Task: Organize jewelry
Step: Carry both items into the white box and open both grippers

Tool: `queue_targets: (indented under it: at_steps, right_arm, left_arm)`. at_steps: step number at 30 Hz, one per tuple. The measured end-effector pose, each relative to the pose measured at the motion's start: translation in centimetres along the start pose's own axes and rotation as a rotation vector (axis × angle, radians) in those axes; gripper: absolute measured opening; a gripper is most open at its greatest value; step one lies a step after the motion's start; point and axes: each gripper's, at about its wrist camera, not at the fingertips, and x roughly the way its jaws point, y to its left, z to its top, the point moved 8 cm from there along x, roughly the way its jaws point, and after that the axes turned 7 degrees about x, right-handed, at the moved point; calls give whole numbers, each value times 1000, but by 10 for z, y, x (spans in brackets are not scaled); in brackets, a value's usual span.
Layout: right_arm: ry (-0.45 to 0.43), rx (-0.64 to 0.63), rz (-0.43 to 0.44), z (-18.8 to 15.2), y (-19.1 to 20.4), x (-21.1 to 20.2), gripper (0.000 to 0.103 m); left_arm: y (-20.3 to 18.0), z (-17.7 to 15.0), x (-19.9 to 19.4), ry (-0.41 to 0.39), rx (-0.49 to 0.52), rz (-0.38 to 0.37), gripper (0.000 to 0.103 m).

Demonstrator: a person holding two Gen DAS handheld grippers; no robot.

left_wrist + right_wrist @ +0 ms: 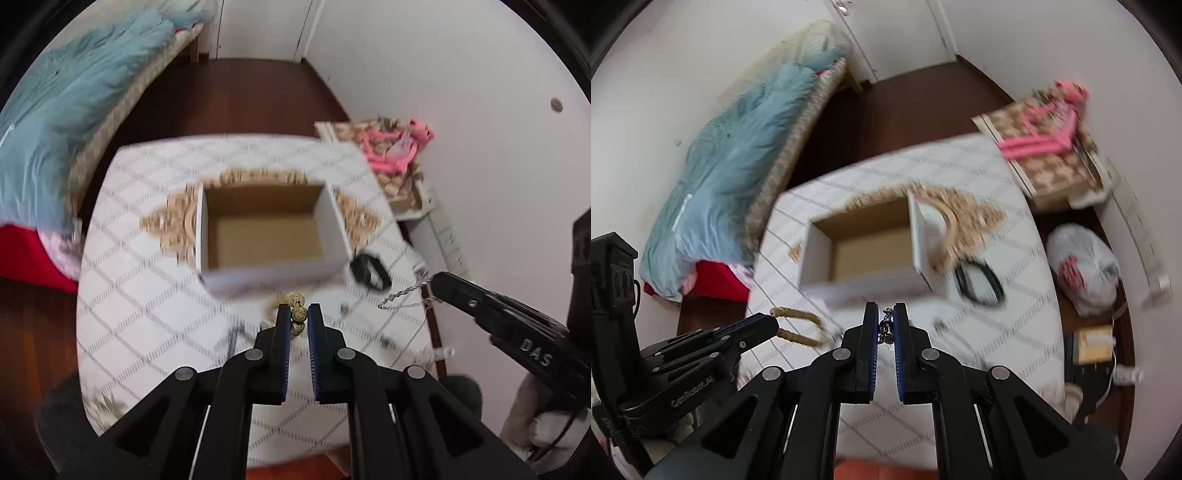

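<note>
An open white cardboard box [271, 227] with a brown inside stands mid-table; it also shows in the right wrist view [866, 251]. My left gripper [298, 314] is shut on a speckled tan bead bracelet [297, 314] just in front of the box; in the right wrist view the gripper [764, 325] holds the beige loop [799, 326] above the table. My right gripper [885, 321] is shut on a silver chain [885, 326]; in the left wrist view the chain [400, 295] dangles from it [437, 282] to the right of the box.
The round table [147, 295] has a white patterned cloth. A black bracelet [369, 271] lies right of the box, small pieces [345, 308] nearby. A bed with a blue blanket [74, 110] is left; a stand with a pink toy [391, 147] and a plastic bag [1084, 269] right.
</note>
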Motion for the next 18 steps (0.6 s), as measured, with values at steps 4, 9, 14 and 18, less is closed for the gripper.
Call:
queue_targets:
  at_steps: [4,9,14,18]
  right_arm:
    - [3,-37,11,35,23,19,8]
    - [74,-70,-7,67,42,70,8]
    - [164,-81,-53,79,42,126,8]
    - [230,-82,-81,81,35,160,9]
  left_arm:
    - [19,35,11,-13,5,16,6]
    - [48,65,51,40,-34,6,6]
    - [68,77,89,109,-65,-12,7]
    - [84,83,107,153,-82,25,9]
